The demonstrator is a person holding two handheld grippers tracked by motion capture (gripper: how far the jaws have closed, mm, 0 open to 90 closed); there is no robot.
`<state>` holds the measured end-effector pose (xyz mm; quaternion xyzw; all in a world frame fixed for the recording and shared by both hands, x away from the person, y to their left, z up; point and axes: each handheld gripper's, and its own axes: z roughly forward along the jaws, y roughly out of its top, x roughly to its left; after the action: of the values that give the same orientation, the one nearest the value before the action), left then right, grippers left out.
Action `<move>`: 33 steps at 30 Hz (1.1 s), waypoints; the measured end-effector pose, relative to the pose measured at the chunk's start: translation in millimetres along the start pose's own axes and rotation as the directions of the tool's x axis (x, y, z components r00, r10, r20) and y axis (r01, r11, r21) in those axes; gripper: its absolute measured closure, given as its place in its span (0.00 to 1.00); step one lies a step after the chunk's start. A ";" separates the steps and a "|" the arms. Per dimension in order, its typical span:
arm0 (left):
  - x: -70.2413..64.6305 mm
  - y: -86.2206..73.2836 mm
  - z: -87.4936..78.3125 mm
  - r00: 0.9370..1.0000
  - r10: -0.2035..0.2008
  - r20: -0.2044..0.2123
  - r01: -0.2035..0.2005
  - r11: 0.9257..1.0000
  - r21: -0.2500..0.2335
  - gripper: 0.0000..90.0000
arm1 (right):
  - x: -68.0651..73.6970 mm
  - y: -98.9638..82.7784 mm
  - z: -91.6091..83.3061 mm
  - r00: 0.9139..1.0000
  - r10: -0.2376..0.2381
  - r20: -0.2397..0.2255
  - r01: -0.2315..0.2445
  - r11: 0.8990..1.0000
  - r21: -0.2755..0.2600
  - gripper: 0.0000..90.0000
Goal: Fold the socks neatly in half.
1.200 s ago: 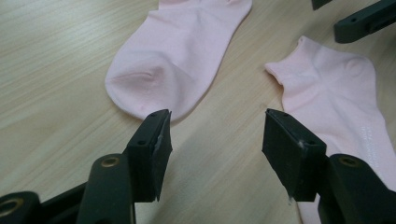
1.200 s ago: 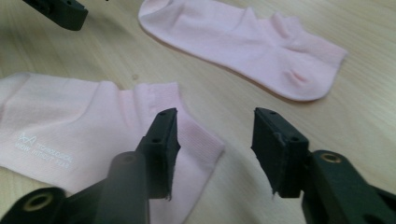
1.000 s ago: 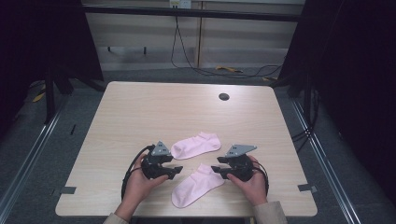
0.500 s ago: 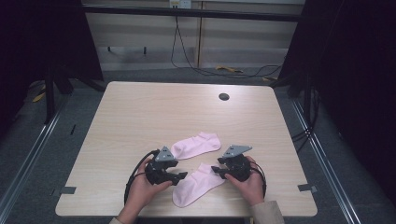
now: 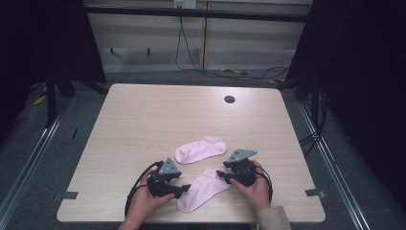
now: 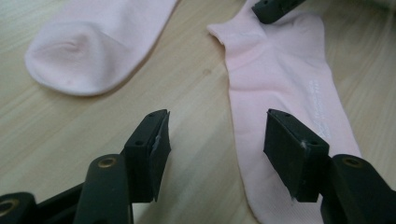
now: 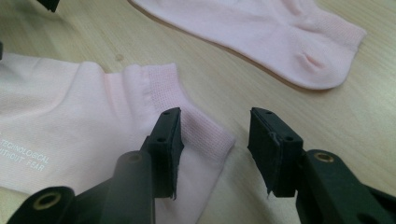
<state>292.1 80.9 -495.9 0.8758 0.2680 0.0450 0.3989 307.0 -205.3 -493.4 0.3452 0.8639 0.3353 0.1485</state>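
Near the table's front edge, the nearer pink sock lies flat and slantwise between the two grippers. Left gripper has its jaws parted and empty at the sock's toe end; in the left gripper view one edge of the sock runs between the fingers. Right gripper stands open over the cuff corner, one finger above the ribbing, nothing pinched. A second pink sock lies just beyond.
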 end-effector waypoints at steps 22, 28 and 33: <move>16.7 8.2 14.0 0.997 0.036 -0.067 -0.034 0.999 0.026 0.44 | -0.3 -10.1 -11.9 1.000 0.012 0.016 -0.012 1.000 0.013 0.58; 20.4 10.4 3.4 1.000 0.000 -0.030 0.000 1.000 -0.001 0.50 | 1.7 -8.6 -17.4 0.999 0.029 0.015 -0.029 1.000 -0.013 0.56; 16.4 4.9 -7.0 1.000 -0.026 -0.014 0.026 0.999 -0.026 0.51 | 2.9 -4.3 -20.5 1.000 0.013 0.025 -0.012 0.999 -0.051 0.60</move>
<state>306.2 91.2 -489.9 0.8666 0.2817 0.0494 0.4089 292.8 -215.4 -481.4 0.3509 0.8509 0.3538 0.1663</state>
